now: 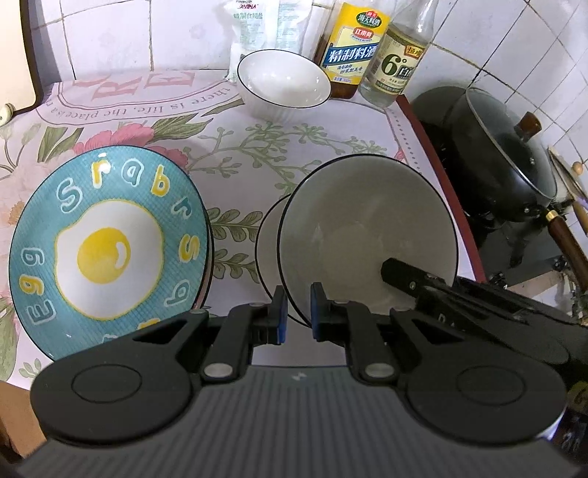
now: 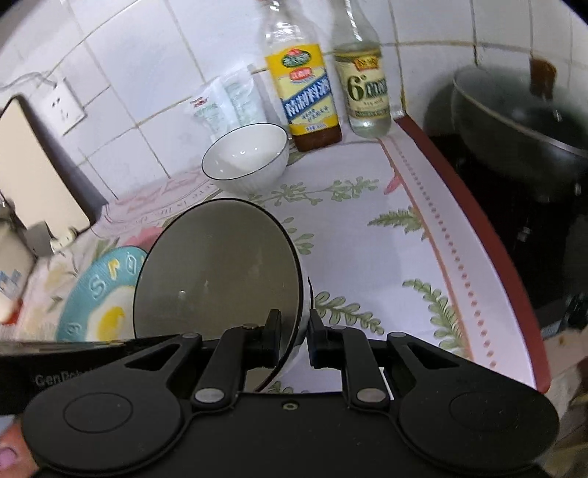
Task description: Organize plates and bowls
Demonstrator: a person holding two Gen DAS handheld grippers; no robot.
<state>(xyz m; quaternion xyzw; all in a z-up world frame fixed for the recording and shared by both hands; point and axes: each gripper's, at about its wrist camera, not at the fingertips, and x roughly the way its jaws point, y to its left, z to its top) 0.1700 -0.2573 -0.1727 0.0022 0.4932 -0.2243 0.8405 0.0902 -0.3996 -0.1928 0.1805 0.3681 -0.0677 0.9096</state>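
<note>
A white bowl with a dark rim (image 1: 367, 235) is held tilted on its side above the floral tablecloth (image 1: 242, 147). My left gripper (image 1: 298, 316) is shut on its near rim. My right gripper (image 2: 296, 338) is shut on the same bowl (image 2: 217, 268) at its rim; its finger shows inside the bowl in the left wrist view (image 1: 408, 277). A teal egg-pattern plate (image 1: 106, 250) lies to the left, also in the right wrist view (image 2: 99, 294). A second white bowl (image 1: 283, 86) stands upright at the back (image 2: 246, 158).
Two bottles (image 1: 354, 47) (image 1: 398, 59) and a salt bag (image 1: 257, 29) stand against the tiled wall. A black lidded wok (image 1: 503, 154) sits on the stove right of the table's red edge (image 1: 441, 176). A cutting board (image 2: 36, 165) leans at the left.
</note>
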